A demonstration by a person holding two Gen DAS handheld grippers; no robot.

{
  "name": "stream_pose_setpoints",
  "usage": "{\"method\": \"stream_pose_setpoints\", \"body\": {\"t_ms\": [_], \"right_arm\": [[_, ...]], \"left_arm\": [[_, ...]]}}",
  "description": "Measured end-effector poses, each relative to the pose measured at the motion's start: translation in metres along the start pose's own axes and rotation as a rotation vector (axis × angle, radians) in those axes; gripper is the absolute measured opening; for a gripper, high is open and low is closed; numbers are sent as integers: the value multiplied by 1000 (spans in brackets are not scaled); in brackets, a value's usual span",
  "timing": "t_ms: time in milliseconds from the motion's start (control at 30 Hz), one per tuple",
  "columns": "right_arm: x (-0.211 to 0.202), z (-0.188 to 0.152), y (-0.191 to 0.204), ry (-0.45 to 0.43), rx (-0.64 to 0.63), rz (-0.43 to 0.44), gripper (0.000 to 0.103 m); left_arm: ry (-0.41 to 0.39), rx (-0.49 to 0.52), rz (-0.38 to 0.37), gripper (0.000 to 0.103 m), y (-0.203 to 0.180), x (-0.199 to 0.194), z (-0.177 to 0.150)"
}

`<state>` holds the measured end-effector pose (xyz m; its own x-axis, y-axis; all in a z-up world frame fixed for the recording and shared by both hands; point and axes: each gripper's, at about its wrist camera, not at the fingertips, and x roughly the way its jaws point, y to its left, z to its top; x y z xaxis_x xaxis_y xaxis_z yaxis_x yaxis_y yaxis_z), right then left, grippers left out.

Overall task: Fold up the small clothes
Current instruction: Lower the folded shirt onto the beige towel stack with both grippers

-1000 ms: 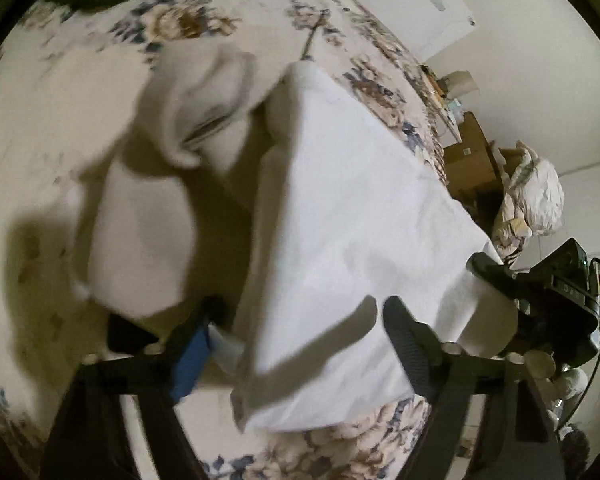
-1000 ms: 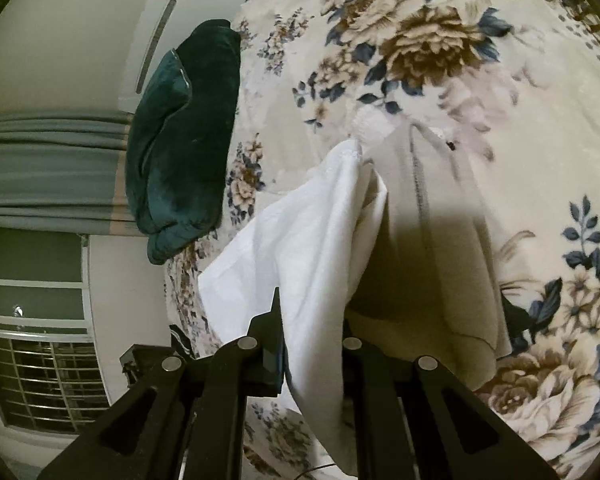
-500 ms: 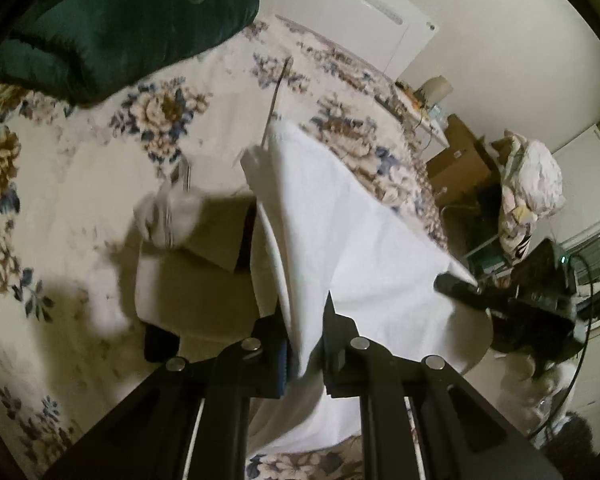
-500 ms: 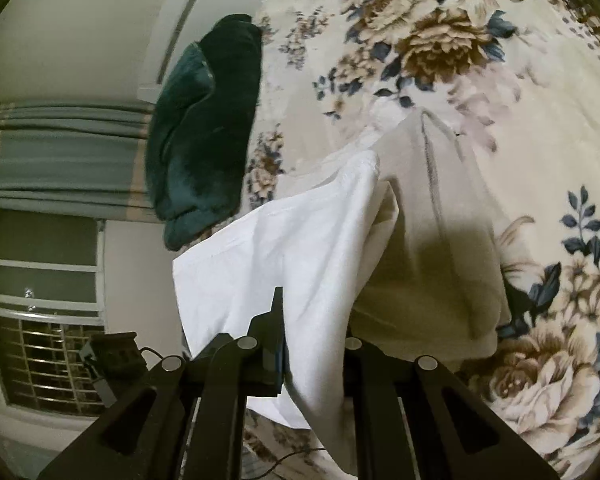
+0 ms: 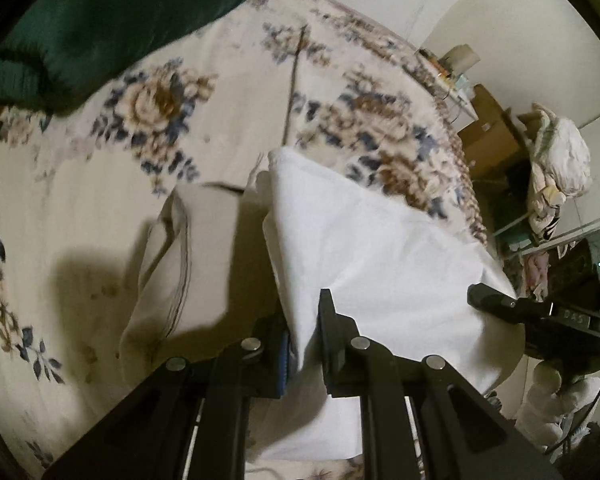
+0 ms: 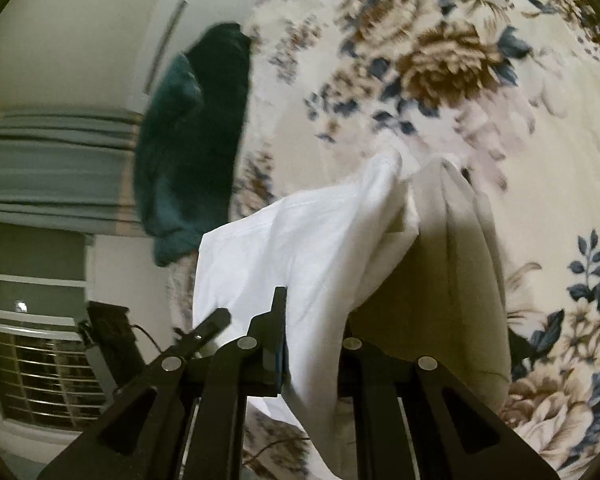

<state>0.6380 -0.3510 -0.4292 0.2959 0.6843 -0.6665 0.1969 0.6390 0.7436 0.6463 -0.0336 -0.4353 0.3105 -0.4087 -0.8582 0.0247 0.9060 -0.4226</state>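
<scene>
— Where is the white garment [image 5: 380, 264] found in relation to the two grippers?

— It is stretched between them. In the left wrist view one edge is pinched in the left gripper [image 5: 304, 344], whose jaws are closed down to the thickness of the cloth; the fabric is seen rising from the fingertips and spreading away to the right, where the right gripper [image 5: 500, 304] is clamped on its far edge.

— And from the other side?

— In the right wrist view the same garment [image 6: 300, 248] is gripped by the right gripper [image 6: 312, 344], the jaws drawn in tight on a hanging fold, and the left gripper [image 6: 208, 326] can be made out at the garment's lower left edge.

— Is the cloth lifted clear?

— Only partly. The far tip is seen resting on the floral bedspread [image 5: 100, 184], touching a beige garment [image 5: 188, 264] that lies flat just beside and partly under it.

— What else is seen on the bed?

— A dark green pillow [image 6: 196, 136] is lying well apart, near the headboard end.
</scene>
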Motion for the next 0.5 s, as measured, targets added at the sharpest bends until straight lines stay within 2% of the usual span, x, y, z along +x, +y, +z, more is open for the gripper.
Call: {"method": "stream_pose_setpoints", "body": {"t_ms": [100, 200, 267, 300, 333, 367, 433, 467, 500], "right_arm": [[9, 0, -5, 21, -7, -41, 12], [11, 0, -1, 23, -37, -90, 18], [10, -2, 9, 20, -88, -187, 34], [9, -3, 13, 16, -108, -231, 49], [7, -6, 18, 7, -135, -289, 60], [5, -9, 23, -4, -161, -336, 63], [-1, -18, 33, -35, -213, -450, 80], [-4, -23, 36, -48, -235, -502, 85], [-6, -31, 40, -63, -261, -572, 96]], "left_arm": [[-3, -13, 19, 16, 3, -4, -5], [-18, 23, 107, 26, -8, -13, -7], [-48, 70, 178, 31, -18, -20, -9], [-60, 83, 199, 35, -20, -22, -8], [-71, 89, 214, 35, -21, -24, -9], [-83, 94, 220, 36, -22, -27, -9], [-107, 106, 241, 43, -27, -35, -13], [-119, 113, 253, 51, -29, -39, -16], [-128, 124, 270, 72, -32, -43, -19]]}}
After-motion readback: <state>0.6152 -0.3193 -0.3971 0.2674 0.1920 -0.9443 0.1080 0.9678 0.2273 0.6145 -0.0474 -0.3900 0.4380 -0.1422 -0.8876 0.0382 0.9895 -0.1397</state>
